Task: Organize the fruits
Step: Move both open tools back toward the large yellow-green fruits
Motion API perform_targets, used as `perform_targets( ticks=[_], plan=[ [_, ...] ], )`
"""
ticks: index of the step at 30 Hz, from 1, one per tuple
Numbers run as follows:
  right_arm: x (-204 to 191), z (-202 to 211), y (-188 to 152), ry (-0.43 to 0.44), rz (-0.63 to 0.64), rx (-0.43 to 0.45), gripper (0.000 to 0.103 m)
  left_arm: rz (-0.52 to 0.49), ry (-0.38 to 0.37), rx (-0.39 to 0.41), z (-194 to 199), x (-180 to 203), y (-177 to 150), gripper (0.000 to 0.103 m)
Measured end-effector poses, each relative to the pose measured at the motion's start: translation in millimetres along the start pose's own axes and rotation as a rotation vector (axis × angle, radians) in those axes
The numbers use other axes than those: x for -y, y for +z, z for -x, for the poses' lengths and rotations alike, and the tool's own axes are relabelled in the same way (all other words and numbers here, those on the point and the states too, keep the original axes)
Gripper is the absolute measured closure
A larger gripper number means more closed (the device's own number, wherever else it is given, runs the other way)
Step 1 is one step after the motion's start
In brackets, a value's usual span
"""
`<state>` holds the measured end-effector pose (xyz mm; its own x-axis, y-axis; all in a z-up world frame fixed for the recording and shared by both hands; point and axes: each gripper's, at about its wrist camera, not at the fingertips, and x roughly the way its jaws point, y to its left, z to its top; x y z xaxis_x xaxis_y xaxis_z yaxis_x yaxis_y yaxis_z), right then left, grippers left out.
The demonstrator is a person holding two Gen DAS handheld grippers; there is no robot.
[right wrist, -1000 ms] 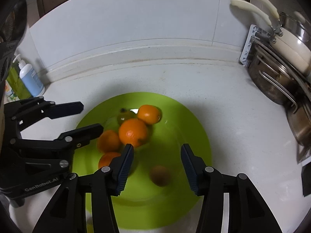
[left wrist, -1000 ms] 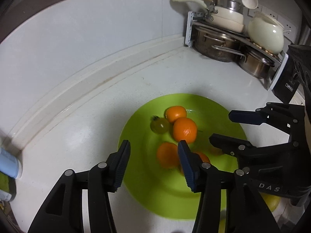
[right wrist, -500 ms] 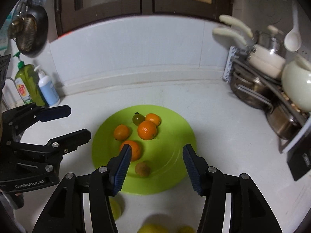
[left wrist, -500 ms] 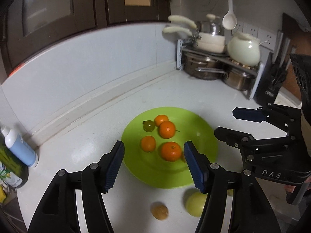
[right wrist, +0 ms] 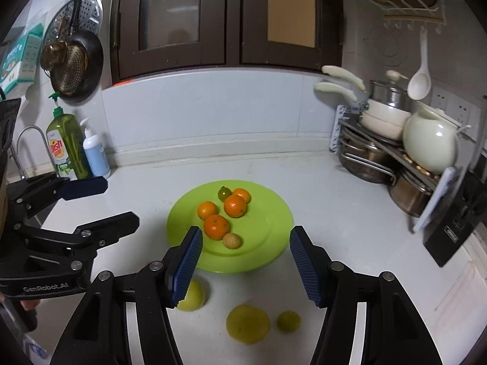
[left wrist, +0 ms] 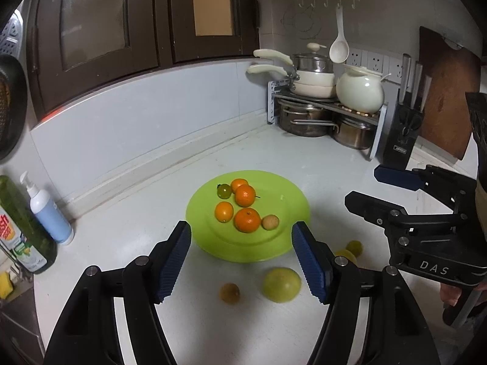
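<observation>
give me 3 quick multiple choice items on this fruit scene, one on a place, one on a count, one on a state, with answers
1. Where does the small brown fruit lie?
A. on the green plate
B. on the counter in front of the plate
C. on the pot rack

2. How many orange fruits are on the green plate?
A. two
B. four
C. six

3. What is between the right gripper's jaws?
A. nothing
B. an orange
C. a ladle

Answers:
1 B, it sits on white counter near the pale green fruit.
2 B, four show, beside one green and one tan fruit.
3 A, the jaws are opening with nothing between them.

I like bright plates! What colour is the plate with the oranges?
Lime green; the plate shows best in the right wrist view.
</observation>
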<state>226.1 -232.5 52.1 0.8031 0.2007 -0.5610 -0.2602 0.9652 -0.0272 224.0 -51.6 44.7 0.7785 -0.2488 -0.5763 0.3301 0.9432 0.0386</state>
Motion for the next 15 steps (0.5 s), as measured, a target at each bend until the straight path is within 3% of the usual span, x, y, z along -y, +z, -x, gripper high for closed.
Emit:
perform_targets(
  ticks=[8,15],
  plan=[
    [5.0,26.4,-25.4,-0.012,-0.071,0.039,0.040,0.022,-0.028,0.015,18.3,11.2,-25.3,0.033],
    [7.4,33.2,-51.4,-0.017,-0.103,0.023,0.040,0.012,-0.042,0.011,22.5,21.1,-47.4,0.031]
  ],
)
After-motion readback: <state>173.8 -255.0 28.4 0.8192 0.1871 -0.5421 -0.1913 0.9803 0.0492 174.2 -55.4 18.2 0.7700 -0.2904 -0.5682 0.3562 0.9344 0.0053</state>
